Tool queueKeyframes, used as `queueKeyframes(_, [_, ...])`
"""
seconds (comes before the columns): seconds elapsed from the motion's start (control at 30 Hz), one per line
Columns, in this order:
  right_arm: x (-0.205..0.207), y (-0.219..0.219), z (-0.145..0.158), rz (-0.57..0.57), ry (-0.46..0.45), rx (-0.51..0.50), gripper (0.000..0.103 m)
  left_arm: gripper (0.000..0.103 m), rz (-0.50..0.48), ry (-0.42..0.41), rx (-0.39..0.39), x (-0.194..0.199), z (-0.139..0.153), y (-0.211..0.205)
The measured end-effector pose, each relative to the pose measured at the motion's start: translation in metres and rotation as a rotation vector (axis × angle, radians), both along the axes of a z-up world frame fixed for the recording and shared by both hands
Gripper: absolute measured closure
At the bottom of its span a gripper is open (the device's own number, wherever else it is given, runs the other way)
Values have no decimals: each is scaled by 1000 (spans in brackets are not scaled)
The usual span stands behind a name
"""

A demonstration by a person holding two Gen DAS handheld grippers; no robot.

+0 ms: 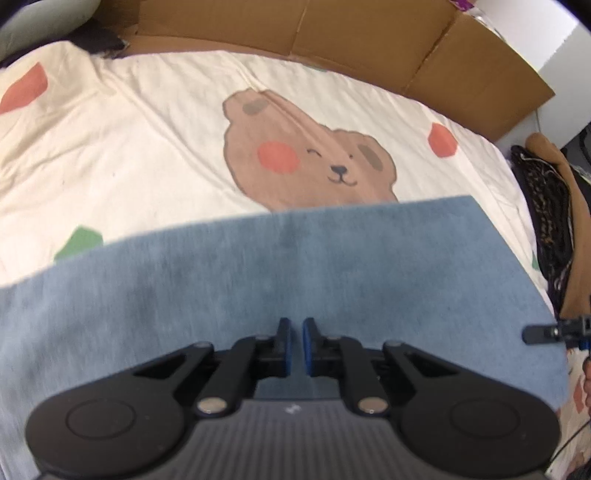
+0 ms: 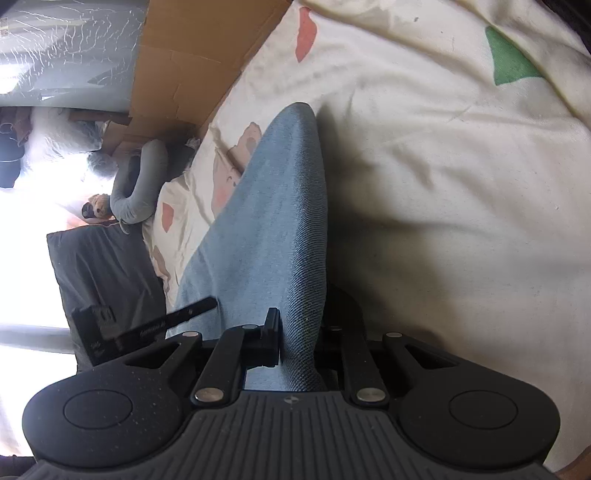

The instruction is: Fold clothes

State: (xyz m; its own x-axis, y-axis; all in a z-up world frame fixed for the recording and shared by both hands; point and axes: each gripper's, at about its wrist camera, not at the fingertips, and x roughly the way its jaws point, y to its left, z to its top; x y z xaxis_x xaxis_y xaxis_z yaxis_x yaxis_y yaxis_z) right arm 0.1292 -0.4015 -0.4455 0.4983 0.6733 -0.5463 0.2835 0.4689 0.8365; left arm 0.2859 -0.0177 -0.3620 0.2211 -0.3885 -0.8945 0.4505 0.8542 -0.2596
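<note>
One cream bear-print bedsheet (image 1: 147, 147), cardboard (image 1: 332, 33) behind.

A bed carries everything, spread with a cream sheet (image 1: 129, 140) printed with a brown bear (image 1: 303, 155) and red and green patches. A blue cloth (image 1: 258, 266) lies across its near edge. Brown cardboard (image 1: 332, 33) lines the far edge, seemingly standing upright.
</note>
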Motion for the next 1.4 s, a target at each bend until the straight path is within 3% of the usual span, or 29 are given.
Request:
queueKeyframes(0.33, [-2,3,6,-22,-16,-9,92,98,15,-48,0,29,2,-15])
queueKeyframes(0.53, [1,12,23,-36,-10,-68,94,98,35,-36,-29,34,5,-11])
queueKeyframes(0.63, [6,18,39,-18,-6,-112,94,76,51,-24,-61,26,15,3])
queueKeyframes(0.87, [27,42,89,40,-10,-230,95,67,100,-124,-95,-7,55,56])
queueKeyframes(0.93, [32,50,103,55,-6,-261,96,54,124,-138,-103,-14,65,75])
queueKeyframes(1.0, [36,59,116,67,-3,-288,96,47,148,-151,-104,-20,73,94])
queueKeyframes(1.23, [47,96,161,131,2,-390,96,38,287,-146,-115,-32,81,161])
queueKeyframes(1.4, [58,127,194,209,-5,-472,96,33,416,-124,-144,-42,72,206])
